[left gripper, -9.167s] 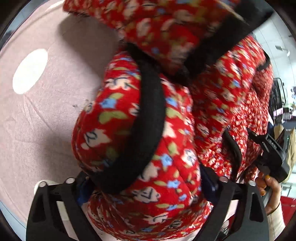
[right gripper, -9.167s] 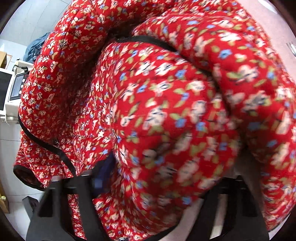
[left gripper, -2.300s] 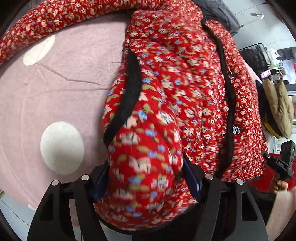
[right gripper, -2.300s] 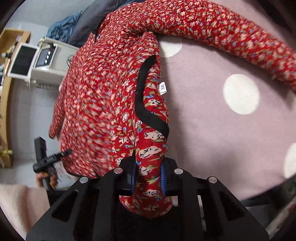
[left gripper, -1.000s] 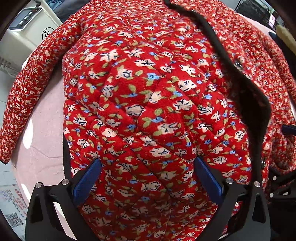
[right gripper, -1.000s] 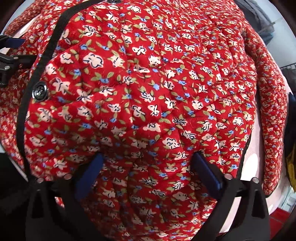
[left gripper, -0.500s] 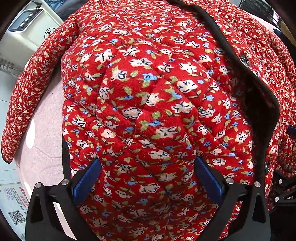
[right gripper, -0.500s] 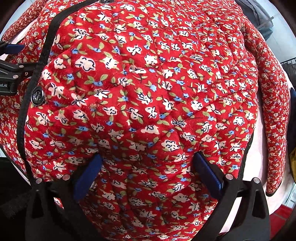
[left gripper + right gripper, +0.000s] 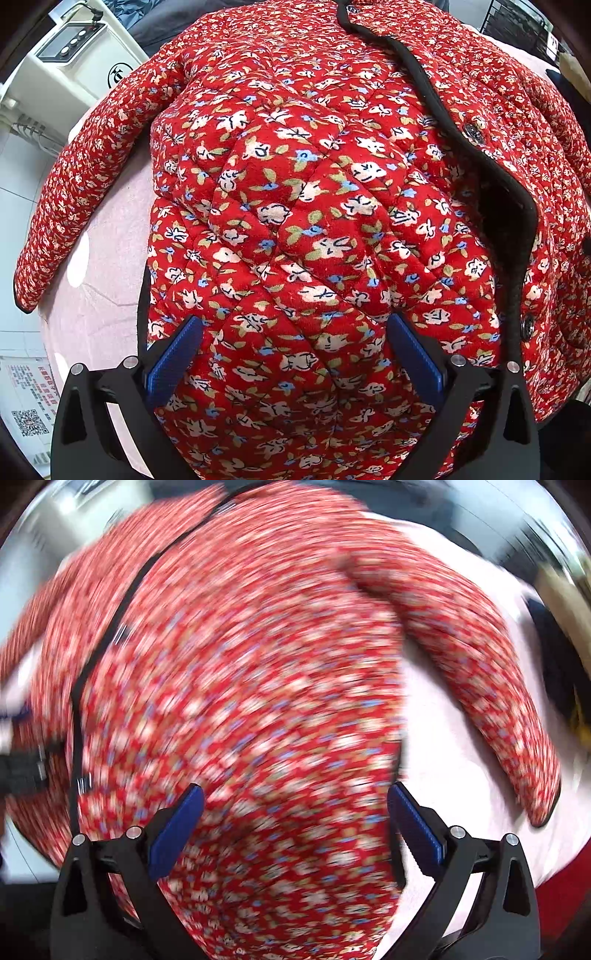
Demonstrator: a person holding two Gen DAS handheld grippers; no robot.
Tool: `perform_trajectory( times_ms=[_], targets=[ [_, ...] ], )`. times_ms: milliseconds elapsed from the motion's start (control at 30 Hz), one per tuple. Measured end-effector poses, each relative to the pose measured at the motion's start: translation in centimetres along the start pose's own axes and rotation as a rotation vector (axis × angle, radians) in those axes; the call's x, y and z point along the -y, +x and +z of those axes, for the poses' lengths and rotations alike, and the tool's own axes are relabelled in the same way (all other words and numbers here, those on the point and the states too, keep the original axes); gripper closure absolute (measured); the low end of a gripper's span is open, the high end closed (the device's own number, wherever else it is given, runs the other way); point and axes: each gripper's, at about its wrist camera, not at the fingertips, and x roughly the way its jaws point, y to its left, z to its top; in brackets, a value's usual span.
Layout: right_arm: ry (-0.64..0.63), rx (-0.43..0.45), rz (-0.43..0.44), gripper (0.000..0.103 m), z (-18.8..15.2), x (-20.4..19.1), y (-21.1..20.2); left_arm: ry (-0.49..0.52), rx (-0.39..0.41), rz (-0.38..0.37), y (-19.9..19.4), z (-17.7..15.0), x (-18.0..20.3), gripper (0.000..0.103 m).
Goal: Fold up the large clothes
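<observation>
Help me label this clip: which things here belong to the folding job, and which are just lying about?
Job:
red flowered jacket
left gripper
right gripper
pink spotted cloth under the jacket

Lying about:
white machine
paper with a square code

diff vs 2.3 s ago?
Both tools have let go: the left tool and right tool, then pinching bunched hem, now stand open over the red floral quilted jacket, now spread flat on the pink dotted cloth. Right view is motion-blurred.
</observation>
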Motion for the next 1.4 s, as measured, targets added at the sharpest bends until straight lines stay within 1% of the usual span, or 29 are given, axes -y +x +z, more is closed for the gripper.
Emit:
perform_trajectory(
  times_ms=[33,133,200,333,433,500,567,700,800,833,867,1000,1033,1067,1100,1133,1167,1300,1400],
  targets=[
    [0.09,-0.005,0.018,0.005,0.3,1.8,0.1,0.001,0.0,0.003,0.3,0.2,0.0,0.005],
    [0.303,-0.025,0.063,0.005,0.1,6.0,0.7,-0.002,-0.003,0.007,0.5,0.2,-0.1,0.005],
    [0.479,-0.024,0.087,0.006,-0.8,9.6,1.2,-0.002,-0.008,0.009,0.7,0.3,-0.1,0.005],
    [0.739,0.009,0.122,0.006,-3.3,15.1,1.6,0.0,-0.021,0.008,0.7,0.3,0.0,0.005],
    [0.858,0.044,0.149,0.006,-4.6,18.6,1.9,0.004,-0.036,0.007,0.8,0.4,0.0,0.005],
    [0.922,0.074,0.156,0.006,-4.8,20.7,1.7,0.003,-0.042,0.002,0.8,0.4,0.0,0.005],
    [1.028,0.115,0.188,0.006,-5.6,23.6,1.7,0.007,-0.044,0.001,0.6,0.6,-0.1,0.005],
    [1.206,0.164,0.231,0.007,-6.8,27.3,2.3,0.015,-0.046,0.007,0.2,0.8,0.0,0.005],
    [1.304,0.178,0.257,0.016,-7.5,28.6,3.2,0.01,-0.051,0.008,0.1,1.1,-0.1,0.005],
    [1.344,0.185,0.267,0.022,-7.8,29.1,3.6,0.007,-0.052,0.007,0.1,1.1,-0.2,0.005],
    [1.365,0.185,0.273,0.024,-8.0,29.5,3.8,0.004,-0.052,0.007,0.0,1.0,-0.1,0.005],
    [1.41,0.199,0.284,0.027,-8.4,30.4,4.3,-0.002,-0.052,0.012,0.2,1.0,-0.1,0.005],
    [1.408,0.199,0.281,0.031,-8.7,30.8,4.1,-0.002,-0.052,0.013,0.2,0.9,-0.1,0.005],
    [1.4,0.198,0.266,0.042,-8.7,31.0,4.0,-0.003,-0.054,0.016,0.3,0.7,0.0,0.005],
    [1.397,0.198,0.255,0.048,-8.9,31.3,3.8,-0.005,-0.055,0.018,0.4,0.4,0.0,0.005],
    [1.395,0.2,0.255,0.059,-8.8,31.5,3.7,-0.005,-0.059,0.022,0.5,0.4,0.0,0.005],
    [1.397,0.207,0.275,0.066,-8.8,31.7,3.7,-0.007,-0.061,0.023,0.6,0.5,0.0,0.005],
    [1.379,0.2,0.282,0.074,-7.7,31.8,3.3,-0.012,-0.062,0.028,0.7,0.8,0.0,0.005],
    [1.289,0.207,0.215,0.08,-6.5,31.6,1.6,-0.011,-0.058,0.029,0.5,0.9,0.0,0.005]
  ],
)
